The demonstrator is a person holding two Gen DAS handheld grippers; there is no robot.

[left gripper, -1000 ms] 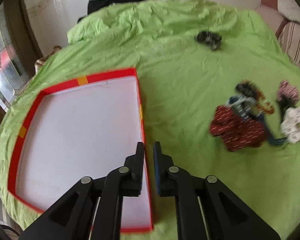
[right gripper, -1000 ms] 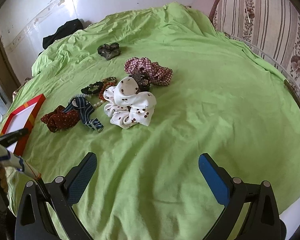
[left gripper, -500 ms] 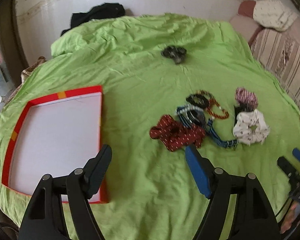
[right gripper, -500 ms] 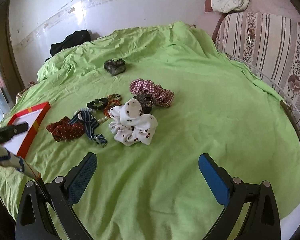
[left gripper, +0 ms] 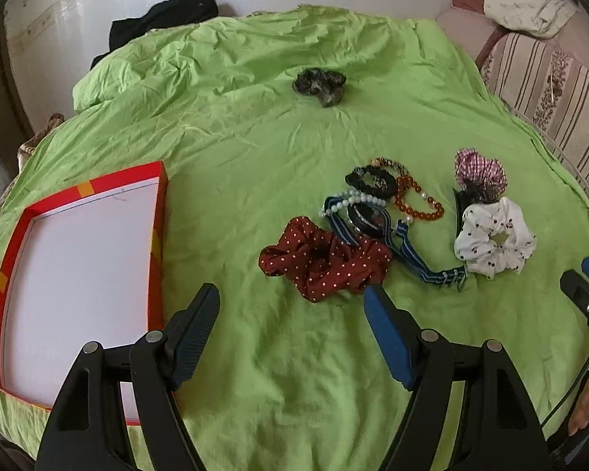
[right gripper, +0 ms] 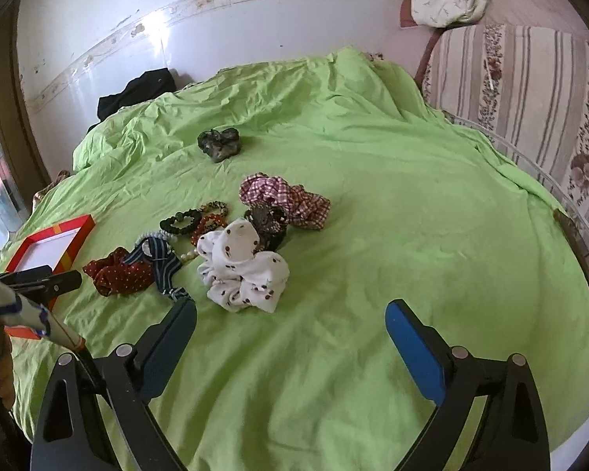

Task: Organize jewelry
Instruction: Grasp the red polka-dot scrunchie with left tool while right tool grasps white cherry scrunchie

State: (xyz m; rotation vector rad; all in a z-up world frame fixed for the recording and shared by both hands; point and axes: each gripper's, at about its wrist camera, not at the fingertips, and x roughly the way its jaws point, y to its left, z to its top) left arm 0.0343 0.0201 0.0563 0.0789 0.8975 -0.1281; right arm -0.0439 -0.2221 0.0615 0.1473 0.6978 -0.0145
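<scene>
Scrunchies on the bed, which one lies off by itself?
The dark mottled scrunchie, far up the green sheet; the red dotted, white and checked ones sit clustered with the bracelets.

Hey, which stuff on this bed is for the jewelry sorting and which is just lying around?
For the job:
red tray
amber bead bracelet
pearl bracelet
black bracelet
scrunchies, such as the white one

Just lying about:
black garment
striped cushion

The left gripper [left gripper: 290, 306] and the right gripper [right gripper: 290, 325] both hovered with fingers [left gripper: 194, 327] spread wide and nothing held between them, the two tools side by side and pointed forward.
</scene>
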